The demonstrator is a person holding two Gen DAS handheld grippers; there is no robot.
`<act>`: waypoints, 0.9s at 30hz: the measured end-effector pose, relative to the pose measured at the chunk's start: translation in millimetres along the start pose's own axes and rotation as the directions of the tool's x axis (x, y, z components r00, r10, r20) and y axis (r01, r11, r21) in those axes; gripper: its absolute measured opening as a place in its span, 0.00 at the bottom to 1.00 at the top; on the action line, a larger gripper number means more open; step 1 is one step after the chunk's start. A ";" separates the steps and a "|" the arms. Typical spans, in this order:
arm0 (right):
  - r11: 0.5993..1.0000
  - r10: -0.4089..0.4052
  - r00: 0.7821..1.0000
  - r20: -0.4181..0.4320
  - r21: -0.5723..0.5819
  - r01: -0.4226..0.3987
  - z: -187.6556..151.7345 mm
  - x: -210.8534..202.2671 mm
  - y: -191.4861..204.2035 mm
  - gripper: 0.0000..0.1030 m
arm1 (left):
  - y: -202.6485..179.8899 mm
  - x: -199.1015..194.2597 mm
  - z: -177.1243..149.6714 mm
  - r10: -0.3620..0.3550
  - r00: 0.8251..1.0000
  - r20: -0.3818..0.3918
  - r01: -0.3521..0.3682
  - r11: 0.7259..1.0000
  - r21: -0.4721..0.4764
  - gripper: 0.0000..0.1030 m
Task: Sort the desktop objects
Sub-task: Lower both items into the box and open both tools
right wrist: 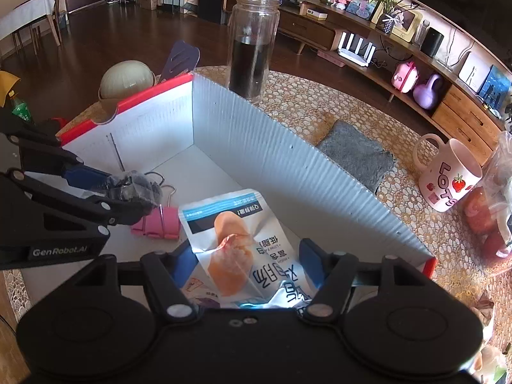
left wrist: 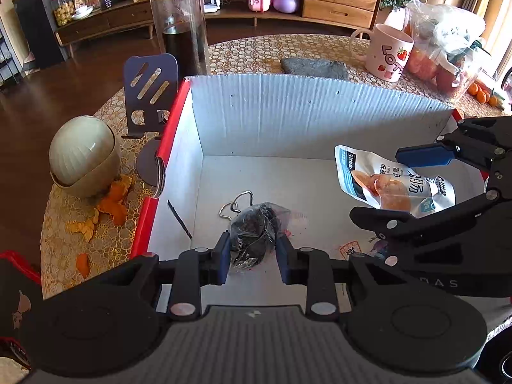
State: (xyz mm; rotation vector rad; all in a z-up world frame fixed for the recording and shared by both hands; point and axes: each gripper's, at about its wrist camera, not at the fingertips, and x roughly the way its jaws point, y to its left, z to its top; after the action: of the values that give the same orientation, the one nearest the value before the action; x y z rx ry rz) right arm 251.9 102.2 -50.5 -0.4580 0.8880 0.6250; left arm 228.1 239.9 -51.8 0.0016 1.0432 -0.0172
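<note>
A white cardboard box (left wrist: pixel 288 108) with red outer walls stands on the table. My left gripper (left wrist: pixel 253 256) is shut on a small clear bag of dark bits (left wrist: pixel 254 230) and holds it over the box floor; the bag also shows in the right wrist view (right wrist: pixel 134 185). My right gripper (right wrist: pixel 246 262) is shut on a white and blue snack packet (right wrist: pixel 236 240) inside the box, also seen in the left wrist view (left wrist: pixel 393 182). A pink binder clip (right wrist: pixel 156 222) lies on the box floor under the left gripper.
Behind the box stand a glass jar with dark contents (left wrist: pixel 180 28), a grey cloth (left wrist: pixel 315 67), a pink mug (left wrist: pixel 387 52) and a bag of fruit (left wrist: pixel 444 51). Left of the box are a phone stand (left wrist: pixel 150 92), a round desktop bin (left wrist: pixel 83 156) and orange peel (left wrist: pixel 112 201).
</note>
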 end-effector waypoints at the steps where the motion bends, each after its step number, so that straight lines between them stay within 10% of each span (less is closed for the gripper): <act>1: 1.000 -0.001 1.000 -0.008 0.001 0.001 -0.5 1.9 0.0 0.66 | 0.2 1.7 0.0 0.001 1.000 -0.005 -0.001 1.000 0.002 0.27; 27: 0.999 0.053 0.998 -0.041 -0.004 -0.053 -14.9 -5.4 -5.5 0.71 | -1.3 9.3 -5.2 -0.009 0.997 -0.081 0.010 1.000 0.008 0.27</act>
State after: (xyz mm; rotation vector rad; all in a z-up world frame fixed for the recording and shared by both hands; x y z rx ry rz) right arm 244.6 87.5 -53.7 -0.4545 0.9399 0.6683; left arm 228.2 238.5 -62.5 0.0049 1.1242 -0.0304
